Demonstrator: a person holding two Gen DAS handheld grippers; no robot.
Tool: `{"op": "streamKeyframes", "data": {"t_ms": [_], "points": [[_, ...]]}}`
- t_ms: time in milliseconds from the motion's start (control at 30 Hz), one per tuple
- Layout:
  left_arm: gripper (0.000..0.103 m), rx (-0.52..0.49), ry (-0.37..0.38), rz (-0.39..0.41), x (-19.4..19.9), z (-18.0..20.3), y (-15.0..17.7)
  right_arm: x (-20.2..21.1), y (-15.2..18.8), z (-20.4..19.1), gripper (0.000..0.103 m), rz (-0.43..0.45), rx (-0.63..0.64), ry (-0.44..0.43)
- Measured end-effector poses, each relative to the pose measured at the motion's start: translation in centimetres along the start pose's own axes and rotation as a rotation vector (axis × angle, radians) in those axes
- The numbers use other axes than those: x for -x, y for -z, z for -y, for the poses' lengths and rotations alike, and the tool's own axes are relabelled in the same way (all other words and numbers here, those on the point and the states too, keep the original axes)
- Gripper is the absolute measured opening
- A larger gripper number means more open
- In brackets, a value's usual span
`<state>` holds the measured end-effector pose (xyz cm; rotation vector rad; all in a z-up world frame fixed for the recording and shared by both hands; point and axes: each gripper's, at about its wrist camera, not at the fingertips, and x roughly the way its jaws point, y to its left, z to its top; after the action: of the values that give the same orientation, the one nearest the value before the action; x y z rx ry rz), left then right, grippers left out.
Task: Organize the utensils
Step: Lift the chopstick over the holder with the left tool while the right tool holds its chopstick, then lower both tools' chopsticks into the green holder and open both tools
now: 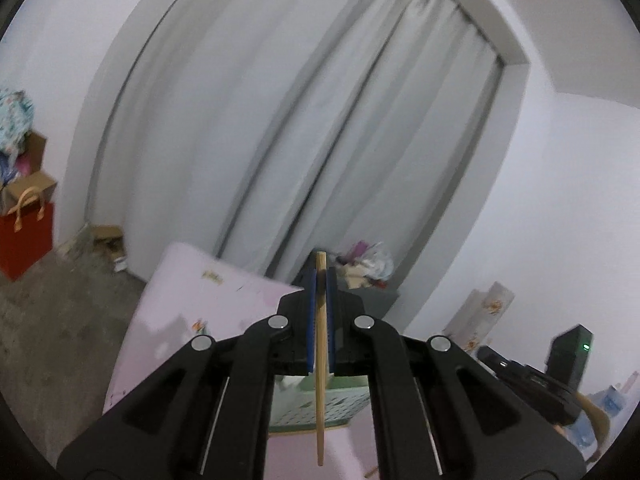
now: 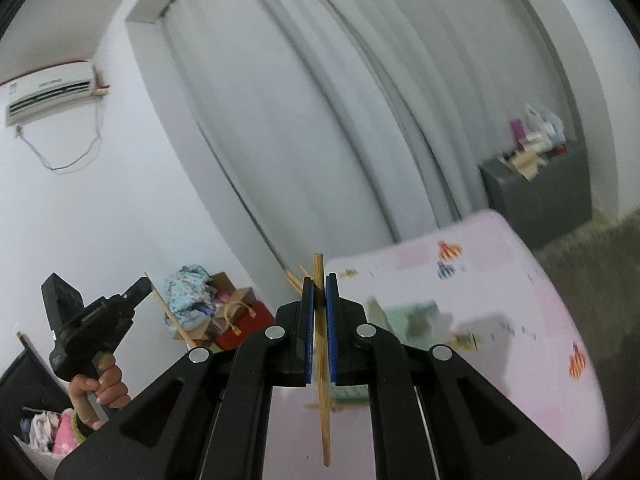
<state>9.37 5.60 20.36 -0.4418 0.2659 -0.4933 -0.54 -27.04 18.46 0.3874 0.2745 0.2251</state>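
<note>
My left gripper [image 1: 319,280] is shut on a wooden chopstick [image 1: 320,360] that runs upright between its blue pads, its lower end hanging over a green perforated basket [image 1: 320,408] on the pink table [image 1: 192,320]. My right gripper [image 2: 319,292] is shut on another wooden chopstick [image 2: 323,380], held upright above the pink table [image 2: 500,300]; a green basket [image 2: 404,316] shows blurred behind it. The left gripper with its chopstick [image 2: 172,316] also shows at the left of the right wrist view, held by a hand. Both grippers are raised and point at the curtain.
Grey curtains [image 1: 300,120] hang behind the table. A red bag [image 1: 24,232] and boxes stand at the left on the floor. A dark grey cabinet [image 2: 536,196] with clutter stands by the wall. More chopsticks [image 2: 296,280] stick up behind the right gripper.
</note>
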Motion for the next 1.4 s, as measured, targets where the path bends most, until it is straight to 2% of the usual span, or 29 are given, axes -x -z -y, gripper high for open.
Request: {"op": "streamKeyframes", "data": {"t_ms": [133,433,733,1133,1400], "points": [[0.003,-0.018,0.047,0.021,0.4,1.9,-1.9,-0.6,-3.2,-1.3,0.006,0.031,0.032,-0.043],[0.003,-0.064,0.128,0.052,-2.0,5.7,-4.2,-0.8,-7.3,-2.7,0.006,0.118,0.114,-0.031],[0.003,-0.157,0.052,0.066,-7.0,7.7,-2.0,-4.0,-9.6,-1.7,0.006,0.132,0.151,-0.001],[0.003,-0.188,-0.039,0.020,-13.6,6.0,2.5,-9.6,-8.1,-1.3,0.006,0.074,0.255,0.038],[0.003,-0.185,-0.056,-0.034,-15.2,3.4,5.5,-12.5,-5.4,-0.2,0.006,-0.008,0.282,0.042]]}}
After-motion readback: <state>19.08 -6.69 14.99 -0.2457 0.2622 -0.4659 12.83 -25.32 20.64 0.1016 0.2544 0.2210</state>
